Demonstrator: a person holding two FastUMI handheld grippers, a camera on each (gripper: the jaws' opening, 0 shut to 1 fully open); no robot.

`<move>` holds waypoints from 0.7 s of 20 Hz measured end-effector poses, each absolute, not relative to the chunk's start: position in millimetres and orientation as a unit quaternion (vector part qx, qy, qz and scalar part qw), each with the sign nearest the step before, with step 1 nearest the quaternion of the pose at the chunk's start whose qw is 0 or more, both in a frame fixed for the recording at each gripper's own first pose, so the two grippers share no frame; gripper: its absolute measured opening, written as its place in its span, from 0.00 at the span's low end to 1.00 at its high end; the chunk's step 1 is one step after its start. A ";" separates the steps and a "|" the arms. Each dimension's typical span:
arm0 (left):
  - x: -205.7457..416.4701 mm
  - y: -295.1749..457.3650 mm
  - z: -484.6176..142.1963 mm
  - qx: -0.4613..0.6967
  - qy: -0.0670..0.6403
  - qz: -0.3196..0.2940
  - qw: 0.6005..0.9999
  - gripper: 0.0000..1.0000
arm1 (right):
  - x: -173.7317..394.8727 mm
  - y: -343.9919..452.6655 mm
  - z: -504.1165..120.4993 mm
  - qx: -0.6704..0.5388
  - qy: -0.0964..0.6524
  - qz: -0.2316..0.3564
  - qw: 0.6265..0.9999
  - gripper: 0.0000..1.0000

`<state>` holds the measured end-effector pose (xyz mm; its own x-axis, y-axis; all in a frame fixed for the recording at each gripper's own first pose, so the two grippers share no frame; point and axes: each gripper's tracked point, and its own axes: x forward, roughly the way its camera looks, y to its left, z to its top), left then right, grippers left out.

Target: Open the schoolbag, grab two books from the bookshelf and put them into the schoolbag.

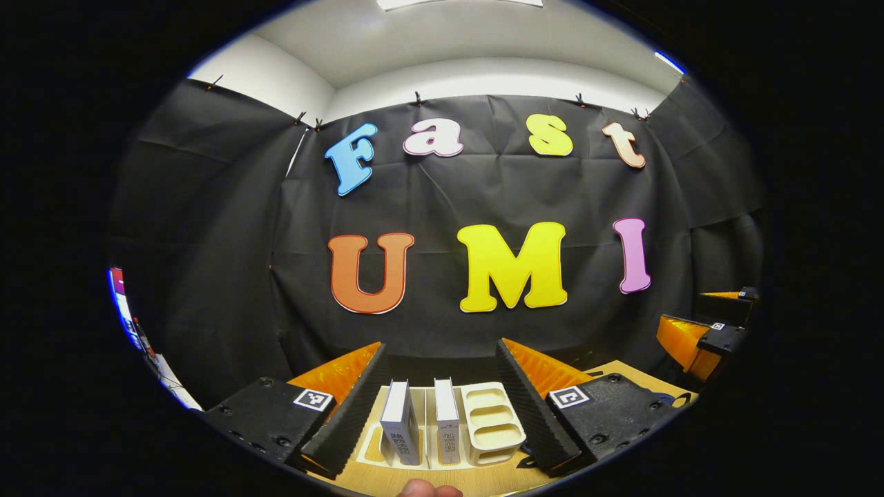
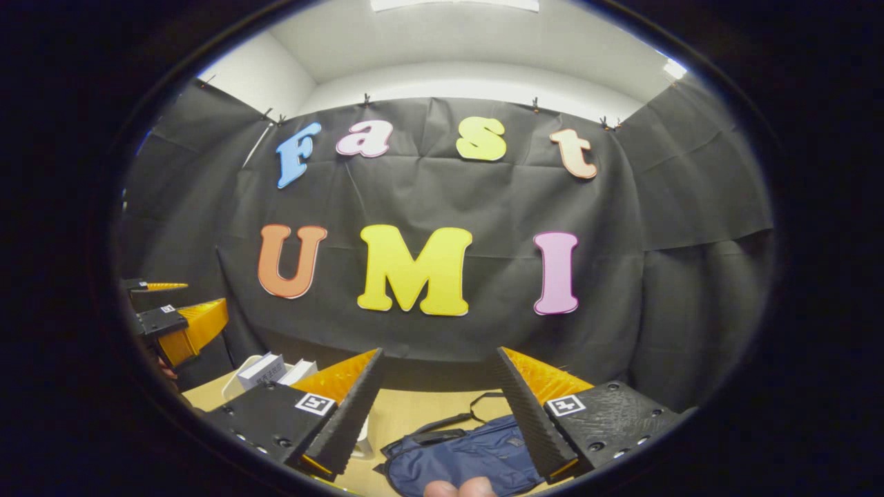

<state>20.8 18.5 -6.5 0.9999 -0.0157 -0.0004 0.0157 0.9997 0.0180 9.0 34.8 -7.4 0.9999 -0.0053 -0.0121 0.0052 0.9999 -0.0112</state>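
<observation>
The schoolbag lies flat on the desk, and you see it in the right gripper view between the two fingers of your right hand-held gripper. It is dark blue, and a thin strap loops out from its far edge toward the booth wall. Whether its zip is open cannot be told from this angle. The right hand-held gripper hovers above the bag with its fingers spread well apart, touching nothing.

To the left of the schoolbag stands the bookshelf, a pale slotted rack on the same desk. In the left gripper view it sits directly between the fingers of your left hand-held gripper. Two books stand upright in its left slots, side by side and just apart, spines up. The slots on the rack's right side hold nothing. The left hand-held gripper is also spread wide, fingers clear of both the books and the rack.

In the right gripper view, the same rack and books appear left of the schoolbag, partly hidden behind the right gripper's left finger. The left hand-held gripper shows farther left of the bag, raised above the desk.

A fingertip of your hand shows at the bottom edge of the left gripper view.
</observation>
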 end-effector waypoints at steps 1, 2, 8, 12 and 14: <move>21.3 19.0 -7.5 0.008 0.002 -0.007 1.000 0.98 | 8.9 34.4 -8.6 -0.006 0.007 -0.003 1.000 0.97; 21.8 18.4 -9.9 0.007 0.004 -0.008 1.000 0.98 | 8.8 35.2 -8.7 -0.006 0.008 -0.002 1.000 0.97; 22.8 20.7 -10.5 0.008 0.005 -0.003 1.000 0.98 | 10.4 35.6 -7.5 -0.008 0.008 -0.002 1.000 0.97; 22.0 20.4 -13.2 0.004 0.008 -0.003 1.000 0.98 | 10.9 36.6 -7.5 -0.009 0.010 0.000 1.000 0.97; 22.2 19.9 -15.1 0.004 0.010 -0.002 1.000 0.98 | 10.1 36.6 -7.9 -0.011 0.010 0.001 1.000 0.97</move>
<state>22.2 19.9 -15.1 0.9998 -0.0046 -0.0194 0.0048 1.0000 0.0083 10.1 36.6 -7.9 0.9998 0.0025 -0.0201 -0.0030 0.9998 -0.0215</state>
